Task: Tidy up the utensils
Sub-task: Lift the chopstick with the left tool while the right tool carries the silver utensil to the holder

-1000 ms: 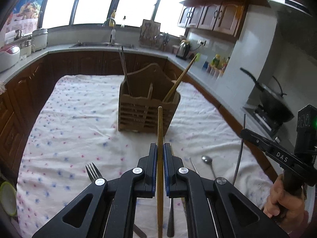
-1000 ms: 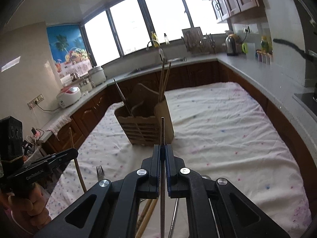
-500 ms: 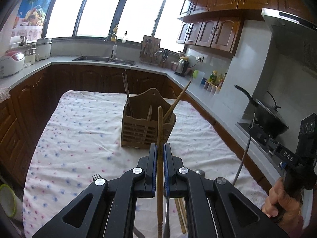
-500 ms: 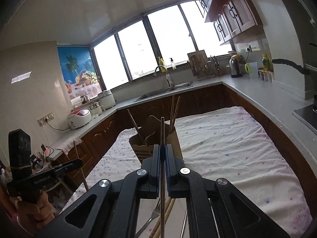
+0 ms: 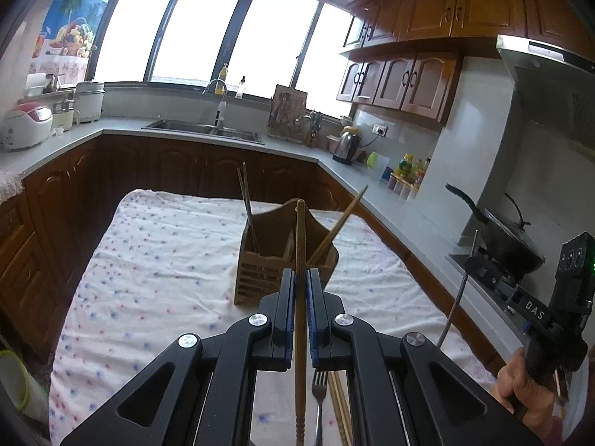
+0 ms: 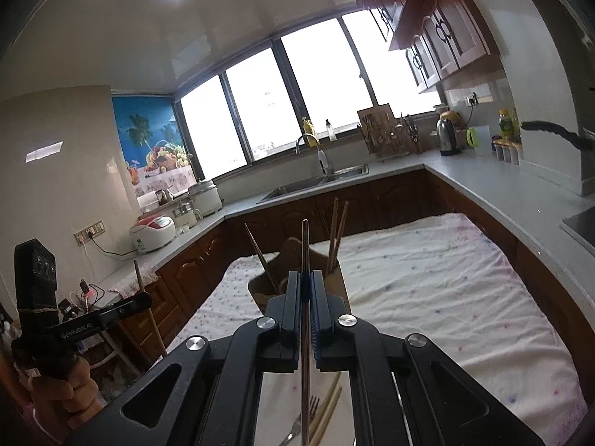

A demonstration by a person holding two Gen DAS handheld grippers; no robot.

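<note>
My left gripper (image 5: 300,278) is shut on a wooden chopstick (image 5: 300,234) that stands upright between the pads. My right gripper (image 6: 305,278) is shut on a thin metal chopstick (image 6: 305,245). Both are held above the near end of the table, short of the wooden utensil holder (image 5: 260,271), which also shows in the right wrist view (image 6: 334,282) with chopsticks standing in it. A fork (image 5: 319,390) and wooden chopsticks (image 5: 340,401) lie on the cloth below the grippers. The right gripper also shows in the left wrist view (image 5: 474,260), the left gripper in the right wrist view (image 6: 143,299).
The table wears a white dotted cloth (image 5: 156,260). Dark cabinets and a grey counter (image 5: 390,204) ring it, with a sink (image 5: 204,128), a rice cooker (image 5: 24,130), a kettle (image 5: 346,145) and a wok (image 5: 509,245) on the stove at right.
Both grippers have risen and tilted up with their chopsticks still held; the holder now sits lower and smaller in both views. The spoon seen earlier on the cloth is out of sight.
</note>
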